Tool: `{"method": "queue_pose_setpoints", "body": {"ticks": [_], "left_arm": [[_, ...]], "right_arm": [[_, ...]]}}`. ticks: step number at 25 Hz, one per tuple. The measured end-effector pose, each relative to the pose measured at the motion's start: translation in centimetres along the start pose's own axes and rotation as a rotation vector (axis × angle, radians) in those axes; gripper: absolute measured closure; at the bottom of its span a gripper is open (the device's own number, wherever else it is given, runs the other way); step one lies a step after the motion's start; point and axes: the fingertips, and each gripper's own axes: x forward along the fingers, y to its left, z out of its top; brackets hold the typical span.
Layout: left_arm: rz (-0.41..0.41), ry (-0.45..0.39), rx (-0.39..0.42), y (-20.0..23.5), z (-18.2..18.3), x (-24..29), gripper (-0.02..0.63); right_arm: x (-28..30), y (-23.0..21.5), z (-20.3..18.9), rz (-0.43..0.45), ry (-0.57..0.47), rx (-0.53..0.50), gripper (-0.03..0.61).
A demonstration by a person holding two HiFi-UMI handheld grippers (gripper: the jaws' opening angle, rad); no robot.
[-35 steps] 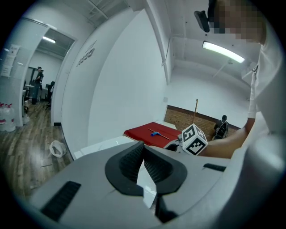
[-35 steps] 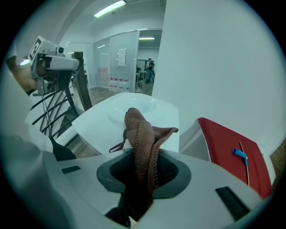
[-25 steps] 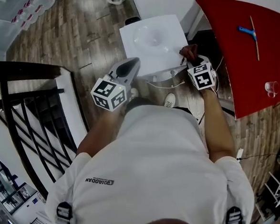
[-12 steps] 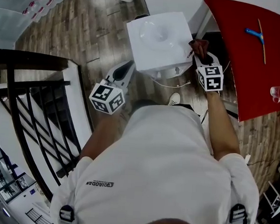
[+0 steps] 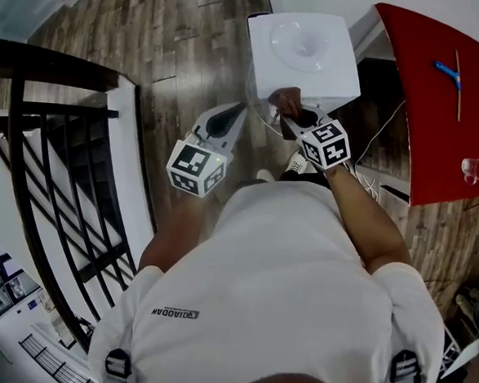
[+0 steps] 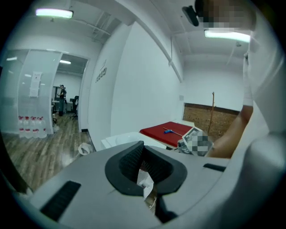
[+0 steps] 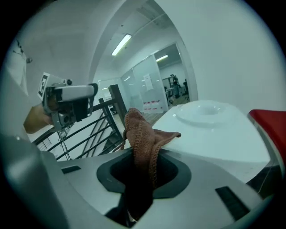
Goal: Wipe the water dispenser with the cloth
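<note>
The white water dispenser (image 5: 302, 56) stands on the wood floor ahead of me, its top showing a round dished recess. My right gripper (image 5: 296, 117) is at the dispenser's near edge, shut on a brown cloth (image 5: 287, 102). In the right gripper view the cloth (image 7: 140, 134) sticks up from between the jaws, one corner lying toward the dispenser (image 7: 210, 129) top. My left gripper (image 5: 222, 121) hangs to the left of the dispenser, apart from it, jaws together with nothing held. In the left gripper view its pads (image 6: 134, 163) meet, and the dispenser (image 6: 118, 139) lies beyond.
A red table (image 5: 442, 102) stands to the right of the dispenser, with a blue-handled tool (image 5: 446, 72), a thin stick and a clear cup (image 5: 470, 168) on it. A black stair railing (image 5: 44, 173) runs along the left. Cables (image 5: 371, 183) lie on the floor by the table.
My right gripper has carried the cloth from the dispenser's right corner leftward along its near edge. The left gripper has stayed low on the left. My head view has shifted.
</note>
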Motion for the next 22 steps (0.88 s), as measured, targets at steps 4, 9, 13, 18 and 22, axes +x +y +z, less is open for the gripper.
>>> {"method": "queue_pose_setpoints", "body": {"ticks": [4,9,13,18,22], "left_arm": [[0.021,0.008,0.021,-0.5,-1.6,-3.4,0.617],[0.056,-0.008,-0.056,-0.5,-3.9,-6.7,0.617],[0.067,-0.013,-0.087,-0.5,-5.1,-8.4,0.617],[0.103,-0.034,-0.097,0.9,-4.8,-9.7,0.617],[0.107,-0.043,-0.141,1.4,-4.7,-9.5,0.617]], "right_arm": [[3.9,2.4,-2.3,0.029,0.092,0.04,0.488],[6.7,2.0,-2.4,-0.014,0.121,0.079,0.488],[7.6,0.9,-2.6,-0.051,0.147,0.065,0.488],[7.7,-0.3,-3.3,-0.058,0.157,0.086,0.488],[6.7,-1.0,-3.9,-0.088,0.19,0.056,0.488]]}}
